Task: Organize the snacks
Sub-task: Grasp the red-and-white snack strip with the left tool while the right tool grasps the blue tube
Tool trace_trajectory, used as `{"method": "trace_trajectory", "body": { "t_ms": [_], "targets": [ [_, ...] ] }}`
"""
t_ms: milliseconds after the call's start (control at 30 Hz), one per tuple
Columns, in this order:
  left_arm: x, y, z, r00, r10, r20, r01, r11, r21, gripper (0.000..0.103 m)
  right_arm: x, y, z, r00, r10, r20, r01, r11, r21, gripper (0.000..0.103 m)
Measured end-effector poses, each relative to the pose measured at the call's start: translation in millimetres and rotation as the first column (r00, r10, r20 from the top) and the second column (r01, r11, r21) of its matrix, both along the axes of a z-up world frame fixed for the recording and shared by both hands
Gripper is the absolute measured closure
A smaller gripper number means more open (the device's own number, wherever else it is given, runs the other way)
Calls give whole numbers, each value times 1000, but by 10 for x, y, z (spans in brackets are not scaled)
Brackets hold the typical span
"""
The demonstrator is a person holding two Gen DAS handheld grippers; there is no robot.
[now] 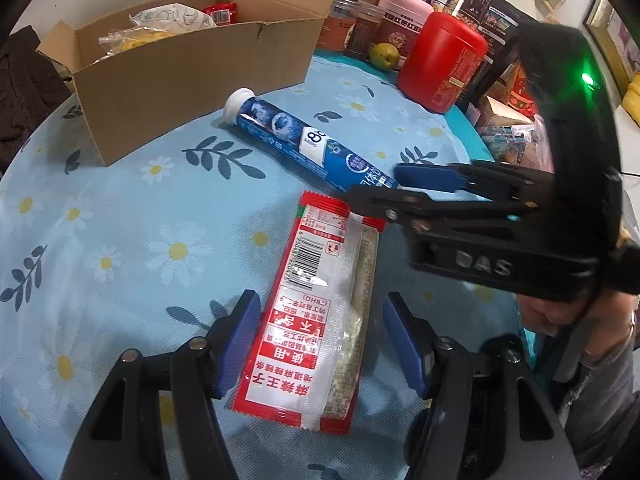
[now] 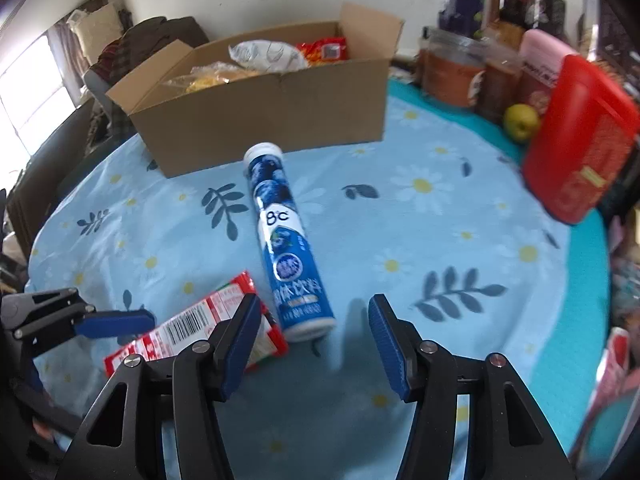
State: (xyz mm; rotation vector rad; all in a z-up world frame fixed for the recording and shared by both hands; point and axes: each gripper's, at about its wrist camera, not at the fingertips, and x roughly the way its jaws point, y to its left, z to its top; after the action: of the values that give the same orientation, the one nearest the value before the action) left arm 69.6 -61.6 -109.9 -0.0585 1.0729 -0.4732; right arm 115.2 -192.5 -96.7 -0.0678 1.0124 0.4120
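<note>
A red and white snack packet (image 1: 316,312) lies flat on the floral cloth. My left gripper (image 1: 322,344) is open, its blue fingers either side of the packet's near half. A blue tablet tube (image 1: 304,142) with a white cap lies beyond it. My right gripper (image 2: 314,340) is open just above the tube's (image 2: 286,240) near end; it also shows in the left wrist view (image 1: 380,188). The packet (image 2: 192,328) lies left of the tube. An open cardboard box (image 1: 192,72) at the back holds several bagged snacks; it also shows in the right wrist view (image 2: 264,108).
A red canister (image 1: 442,62), a green fruit (image 1: 384,56), a pink-lidded jar (image 1: 404,12) and several jars and bags crowd the back right. The round table (image 2: 580,264) has a teal rim. Dark clothing (image 2: 160,32) lies behind the box.
</note>
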Motion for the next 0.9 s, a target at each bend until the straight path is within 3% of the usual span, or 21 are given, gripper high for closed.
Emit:
{"method": "trace_trajectory", "body": {
  "t_ms": [67, 233, 333, 433, 667, 900],
  "targets": [
    [-10, -53, -12, 1000, -13, 13, 12, 1000, 23, 40, 30, 21, -38, 1000, 12, -26, -12, 1000, 10, 70],
    [-25, -215, -26, 997, -42, 64, 34, 992, 124, 40, -77, -18, -8, 1000, 23, 4, -23, 1000, -16, 73],
    [-17, -261, -37, 993, -52, 102, 34, 984, 173, 48, -175, -119, 10, 1000, -3, 1, 3, 999, -33, 73],
    [30, -187, -26, 995, -33, 98, 18, 989, 147, 54, -292, -241, 37, 1000, -29, -1, 29, 999, -32, 73],
    [-22, -95, -23, 995, 9, 95, -22, 991, 133, 55, -658, -428, 53, 998, -66, -8, 65, 997, -45, 74],
    [-259, -48, -6, 997, -2, 71, -6, 993, 115, 56, -1009, -429, 2, 996, -82, -41, 82, 997, -17, 74]
  ]
}}
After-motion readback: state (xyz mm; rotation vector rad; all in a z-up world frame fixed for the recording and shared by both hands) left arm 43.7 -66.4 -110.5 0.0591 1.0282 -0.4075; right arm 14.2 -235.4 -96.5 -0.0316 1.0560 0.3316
